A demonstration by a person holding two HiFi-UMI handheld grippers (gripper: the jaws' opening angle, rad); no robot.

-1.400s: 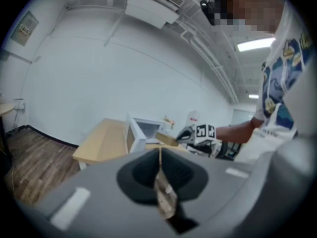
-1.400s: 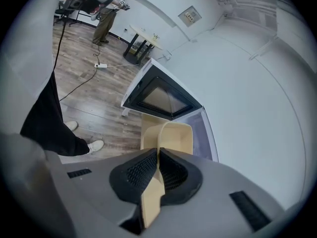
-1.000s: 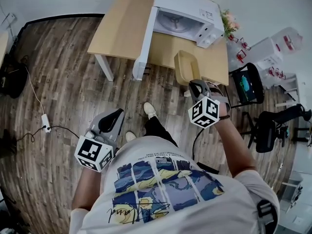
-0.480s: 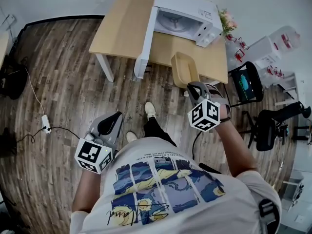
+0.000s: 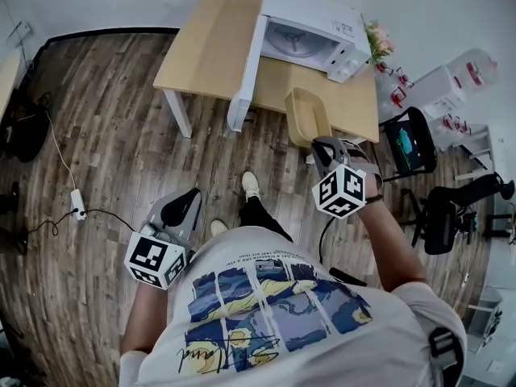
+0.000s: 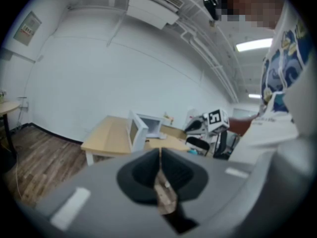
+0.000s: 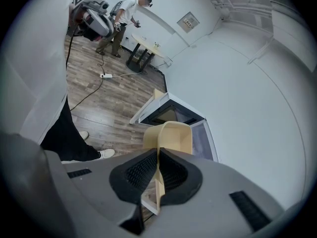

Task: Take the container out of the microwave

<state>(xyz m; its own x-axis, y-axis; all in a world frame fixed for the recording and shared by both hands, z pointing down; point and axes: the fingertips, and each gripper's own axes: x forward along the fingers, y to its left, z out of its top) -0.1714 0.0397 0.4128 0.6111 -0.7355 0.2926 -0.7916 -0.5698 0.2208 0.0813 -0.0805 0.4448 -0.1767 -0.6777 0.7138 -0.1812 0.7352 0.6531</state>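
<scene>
Already outside the microwave (image 5: 316,16), pale yellow container (image 5: 309,118), rim pinched by right gripper (image 5: 322,145), left gripper (image 5: 185,202) closed, empty.

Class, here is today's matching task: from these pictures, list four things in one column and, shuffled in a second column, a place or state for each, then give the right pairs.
Things:
1. container
2. microwave door
3. left gripper
4. power strip

Places and states:
A. lying on the floor
B. swung open
C. shut, holding nothing
D. clamped by its wall in the right gripper

Pairs: 1-D, 2-B, 3-C, 4-A
</scene>
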